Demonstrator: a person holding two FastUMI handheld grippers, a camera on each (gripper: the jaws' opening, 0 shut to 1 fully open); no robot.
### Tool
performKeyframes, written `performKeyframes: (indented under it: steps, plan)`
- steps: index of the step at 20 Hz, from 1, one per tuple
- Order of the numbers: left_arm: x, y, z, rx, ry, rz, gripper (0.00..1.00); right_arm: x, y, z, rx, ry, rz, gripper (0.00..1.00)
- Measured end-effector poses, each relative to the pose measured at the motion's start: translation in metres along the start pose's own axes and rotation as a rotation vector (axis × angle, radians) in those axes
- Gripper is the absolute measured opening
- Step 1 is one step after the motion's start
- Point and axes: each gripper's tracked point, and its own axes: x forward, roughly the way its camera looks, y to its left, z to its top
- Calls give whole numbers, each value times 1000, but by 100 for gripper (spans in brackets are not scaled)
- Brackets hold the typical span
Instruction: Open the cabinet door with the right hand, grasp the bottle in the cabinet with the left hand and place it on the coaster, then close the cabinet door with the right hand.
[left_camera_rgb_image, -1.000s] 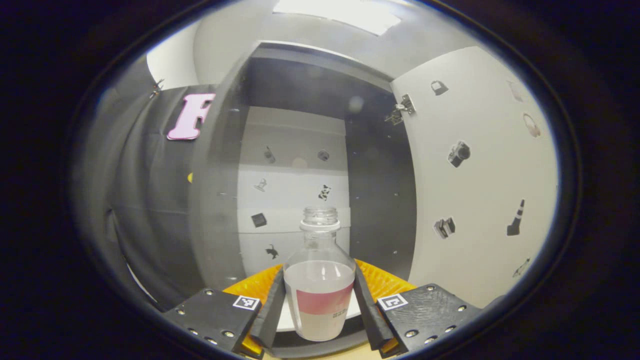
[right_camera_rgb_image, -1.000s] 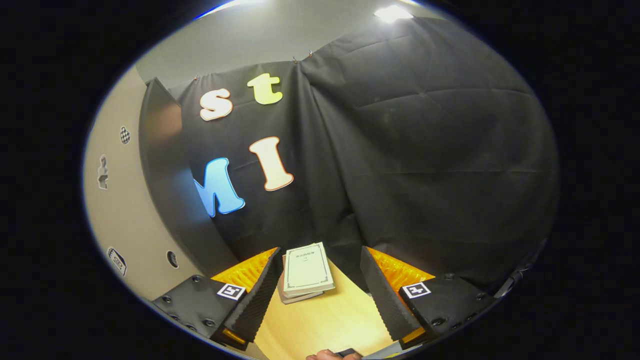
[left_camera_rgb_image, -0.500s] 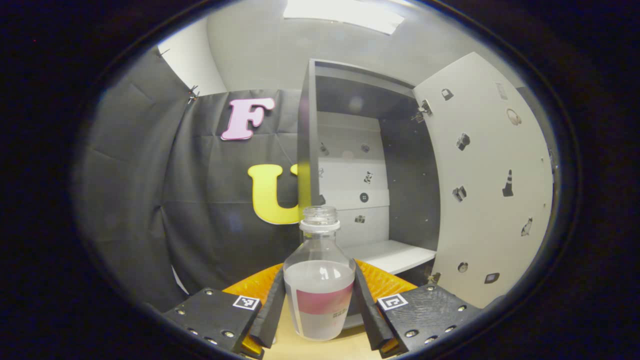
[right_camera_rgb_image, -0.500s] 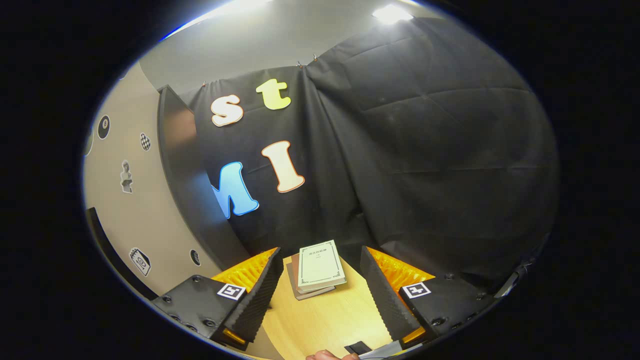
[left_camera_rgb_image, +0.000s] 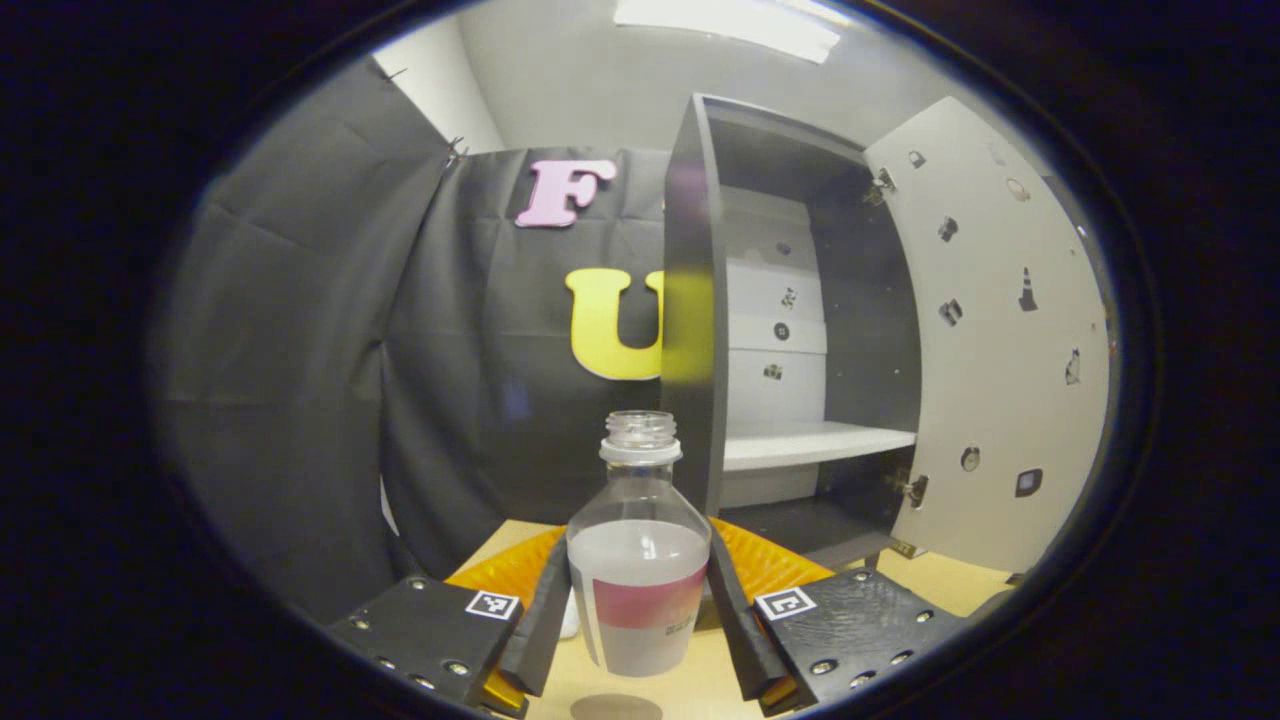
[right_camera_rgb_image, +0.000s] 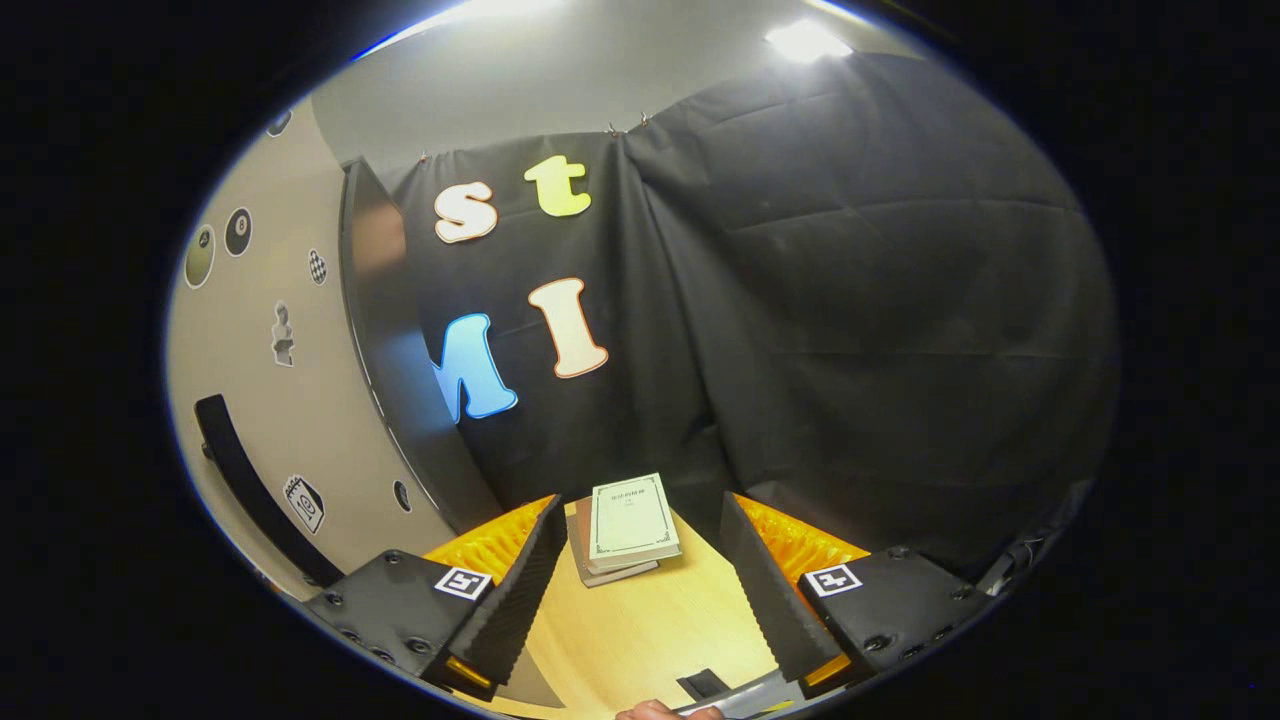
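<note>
Fingers (left_camera_rgb_image: 545, 620) of left gripper (left_camera_rgb_image: 638, 625) clamped on clear bottle (left_camera_rgb_image: 638, 560), now clear of cabinet (left_camera_rgb_image: 790, 330), above wooden table (left_camera_rgb_image: 700, 690); coaster placement next. Right gripper (right_camera_rgb_image: 635, 590) open, holding nothing, near books (right_camera_rgb_image: 625, 525); cabinet door (left_camera_rgb_image: 990, 330) open beyond.

The left gripper (left_camera_rgb_image: 638, 620) carries two black, matte finger blocks, each dotted with small silver screws along its outer edge and marked on top with a square black-and-white coded tag. Ribbed orange housing shows behind the blocks. The jaws are slim, wedge-shaped slabs with a ridged inner face. The right gripper (right_camera_rgb_image: 640, 590) has the same build: black blocks, screws, coded tags, orange ribbing.
</note>
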Motion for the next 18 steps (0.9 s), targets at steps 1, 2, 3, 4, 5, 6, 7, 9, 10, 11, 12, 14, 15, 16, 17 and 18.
performKeyframes:
  steps: [1,2,3,4,5,6,7,9,10,11,12,14,15,16,17,18]
  plan:
    - [-1,4,-14,-1,8,17,71,1,-1,0,-2,-5,-7,98]
    - [-3,10,-29,-2,13,29,71,3,-3,-2,-3,1,-19,98]
    - [-3,12,-41,-1,16,37,71,5,-6,-6,-6,8,-34,98]
    - [-1,13,-58,-1,23,40,70,6,-9,-9,-18,13,-42,98]
    - [0,15,-75,-5,37,43,70,6,-10,-12,-33,17,-51,98]
    - [-1,17,-93,-3,50,46,69,5,-11,-13,-44,15,-60,98]
    - [-1,18,-106,6,58,56,71,3,-14,-12,-48,11,-70,98]
    - [-1,22,-128,32,64,71,70,2,-19,-8,-34,-15,-91,98]
    - [-2,24,-139,38,69,83,70,3,-27,-10,-17,-13,-118,98]
    - [-3,26,-151,38,76,100,70,4,-35,-17,-5,9,-150,98]
    - [-4,26,-162,34,80,103,70,4,-45,-25,-9,45,-180,98]
    - [-6,21,-179,37,87,103,70,-3,-58,-34,-49,77,-222,98]
    - [-7,19,-186,41,89,101,69,-4,-58,-37,-65,79,-228,98]
    - [-9,17,-191,43,92,102,70,-6,-58,-38,-75,81,-230,98]
    - [-12,18,-191,48,76,106,70,-3,-57,-41,-79,90,-232,98]
    - [-12,17,-191,50,76,103,71,-4,-58,-42,-80,94,-231,98]
